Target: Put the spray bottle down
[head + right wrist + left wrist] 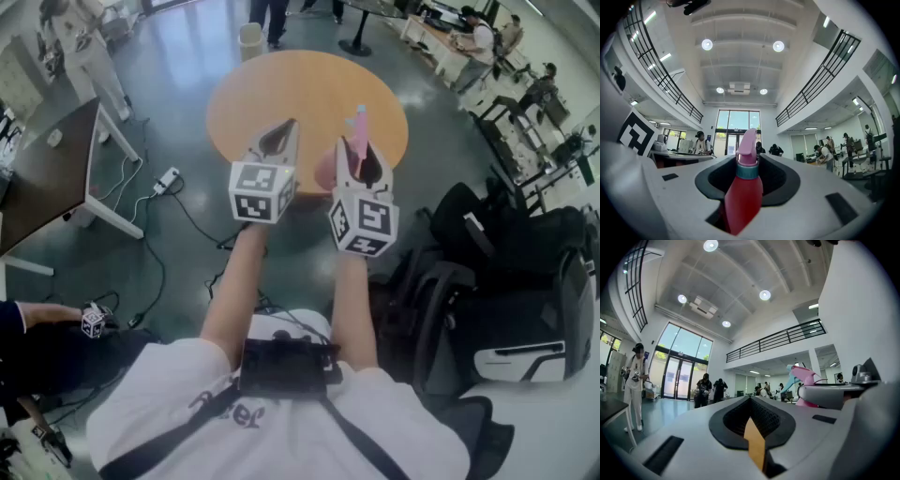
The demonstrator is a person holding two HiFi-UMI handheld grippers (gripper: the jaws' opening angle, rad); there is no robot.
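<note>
The spray bottle (743, 197), clamped upright in the fingers of the right gripper (360, 150) above the round bench's (309, 89) near edge, may tip or fall if released this high, while both forearms reach forward, left gripper (286, 131) fingers together, empty.

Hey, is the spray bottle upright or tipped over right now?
Upright. The spray bottle stands straight between the jaws of the right gripper, which grip its body, with the pink nozzle on top.
</note>
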